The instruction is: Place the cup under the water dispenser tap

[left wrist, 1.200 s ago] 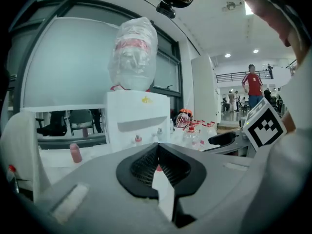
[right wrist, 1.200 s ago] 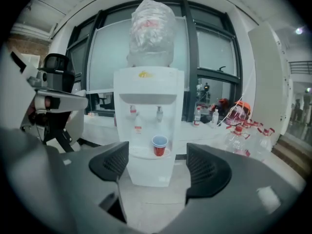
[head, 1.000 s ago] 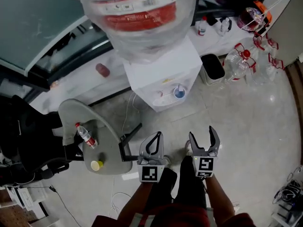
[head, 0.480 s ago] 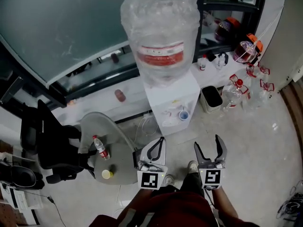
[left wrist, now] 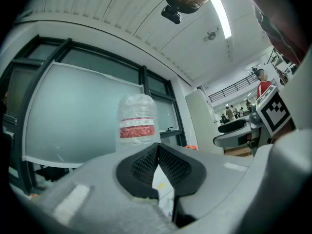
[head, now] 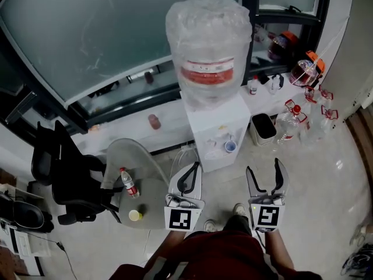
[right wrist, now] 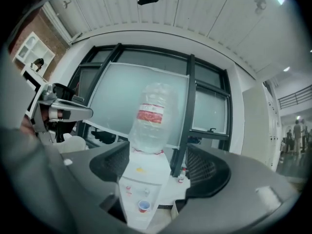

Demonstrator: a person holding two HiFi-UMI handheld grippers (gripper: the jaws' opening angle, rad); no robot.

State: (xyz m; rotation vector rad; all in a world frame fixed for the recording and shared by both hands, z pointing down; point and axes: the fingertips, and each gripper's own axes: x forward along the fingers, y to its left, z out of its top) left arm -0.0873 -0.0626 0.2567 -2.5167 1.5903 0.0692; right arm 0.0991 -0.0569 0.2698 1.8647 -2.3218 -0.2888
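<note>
A white water dispenser (head: 213, 134) with a wrapped bottle (head: 210, 51) on top stands by the window. A small blue cup (head: 231, 147) sits in its tap recess, below the taps. In the head view my left gripper (head: 194, 168) is shut and empty, in front of the dispenser and well short of it. To its right, my right gripper (head: 265, 168) is open and empty. The right gripper view looks between the open jaws at the dispenser (right wrist: 139, 179) and the cup (right wrist: 143, 206). The left gripper (left wrist: 157, 147) shows its pads pressed together, with the bottle (left wrist: 138, 126) beyond.
A round grey table (head: 148, 188) at the left carries a water bottle (head: 128, 183) and a yellow cup (head: 135, 215). A black chair (head: 64, 174) stands beside it. A black bin (head: 263, 128) and several empty jugs (head: 294, 121) stand right of the dispenser.
The view has drawn back from the dispenser, which now looks smaller and farther. Both grippers sit lower in frame. The cup stays in the recess; jaw states are unchanged.
</note>
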